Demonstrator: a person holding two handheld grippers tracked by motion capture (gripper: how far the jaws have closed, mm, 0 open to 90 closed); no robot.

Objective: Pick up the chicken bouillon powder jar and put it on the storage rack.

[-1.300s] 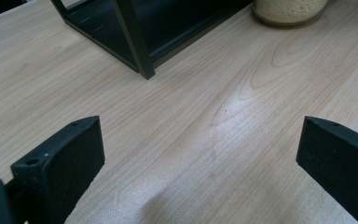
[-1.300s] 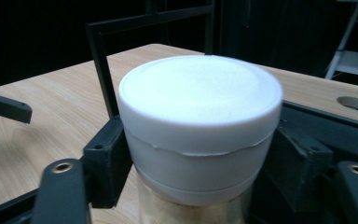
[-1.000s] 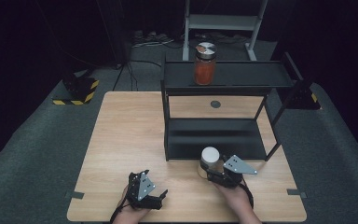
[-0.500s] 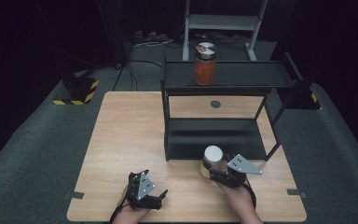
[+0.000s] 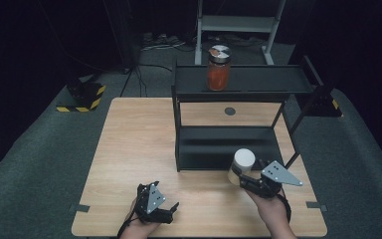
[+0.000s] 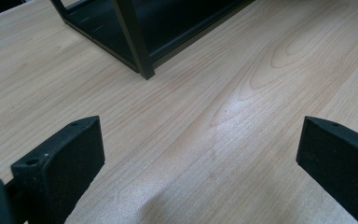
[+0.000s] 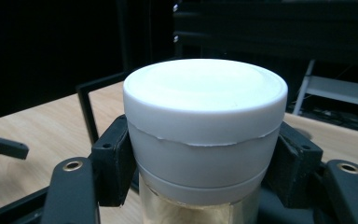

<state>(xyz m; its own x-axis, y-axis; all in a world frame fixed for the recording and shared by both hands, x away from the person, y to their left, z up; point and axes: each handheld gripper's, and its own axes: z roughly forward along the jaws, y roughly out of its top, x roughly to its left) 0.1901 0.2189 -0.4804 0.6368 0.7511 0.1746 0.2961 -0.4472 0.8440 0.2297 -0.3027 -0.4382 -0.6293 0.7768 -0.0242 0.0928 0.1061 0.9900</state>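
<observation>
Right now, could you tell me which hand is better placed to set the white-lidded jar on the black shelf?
The right. The right gripper is shut on the white-lidded jar just in front of the black shelf, while the left gripper sits open and empty over the table.

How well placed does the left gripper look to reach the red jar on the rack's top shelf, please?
Probably not well. The left gripper sits open at the table's near edge, while the red jar stands on the top shelf at the far side, with the rack's frame between.
</observation>
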